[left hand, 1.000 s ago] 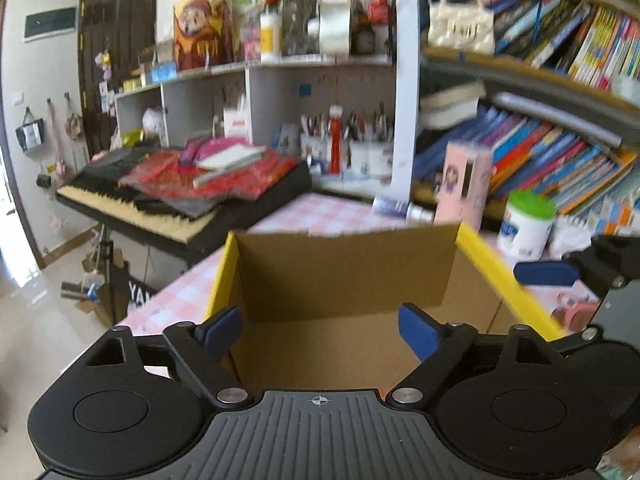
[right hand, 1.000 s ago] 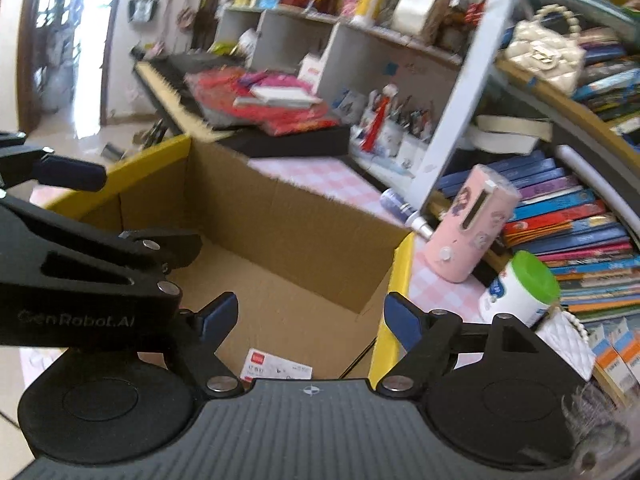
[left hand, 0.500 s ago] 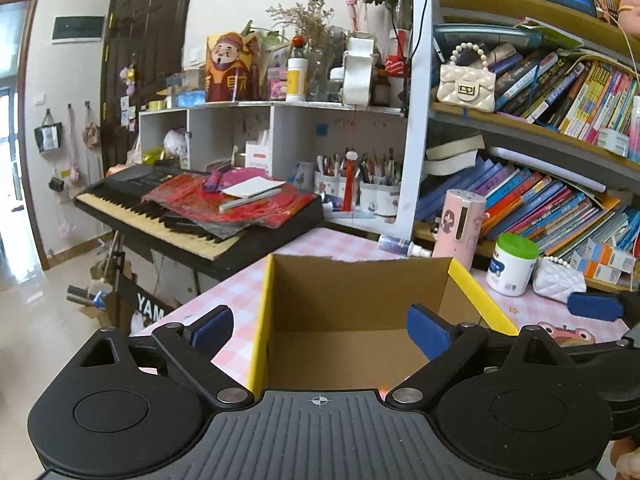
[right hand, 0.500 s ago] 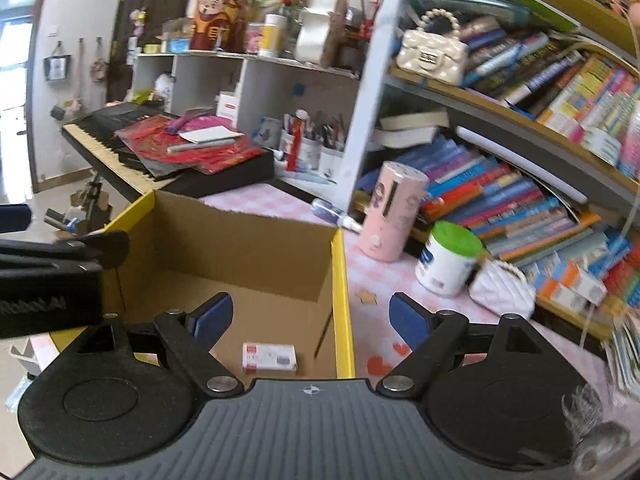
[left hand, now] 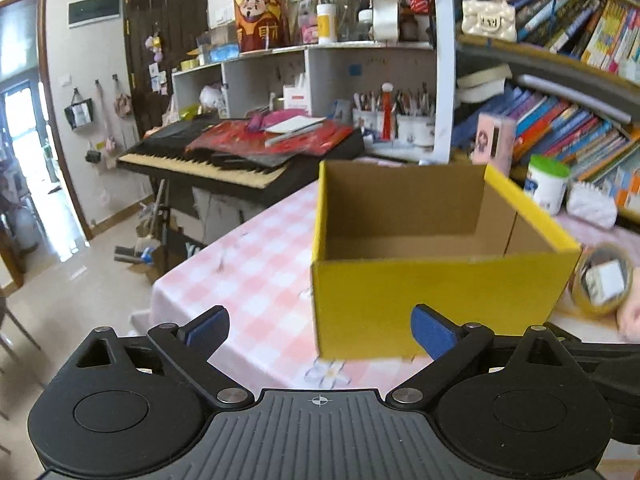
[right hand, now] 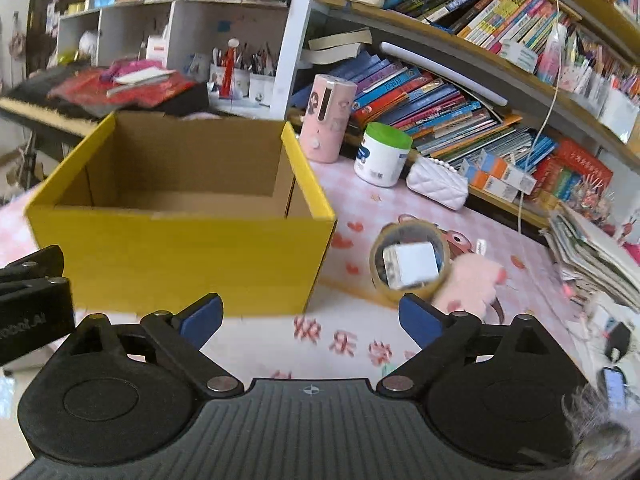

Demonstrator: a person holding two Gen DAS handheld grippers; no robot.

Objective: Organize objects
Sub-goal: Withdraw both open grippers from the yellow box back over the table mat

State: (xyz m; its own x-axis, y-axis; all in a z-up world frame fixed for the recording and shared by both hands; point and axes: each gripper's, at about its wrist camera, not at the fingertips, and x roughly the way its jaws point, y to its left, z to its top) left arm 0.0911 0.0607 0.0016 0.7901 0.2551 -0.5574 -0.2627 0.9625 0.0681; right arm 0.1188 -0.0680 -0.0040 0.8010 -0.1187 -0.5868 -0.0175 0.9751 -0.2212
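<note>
Yellow box point(right hand: 180, 256) open-topped on pink checked cloth point(left hand: 256, 264); tape roll point(right hand: 410, 266) just right of it, w/ white block inside, prob light, stiff, grab by rim; left gripper point(left hand: 318, 330) & right gripper point(right hand: 310, 318) jaws apart, empty

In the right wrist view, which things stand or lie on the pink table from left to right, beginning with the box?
Yellow cardboard box → pink cylindrical container → white jar with green lid → roll of brown tape with a white block inside → white quilted purse → pink plush toy.
</note>
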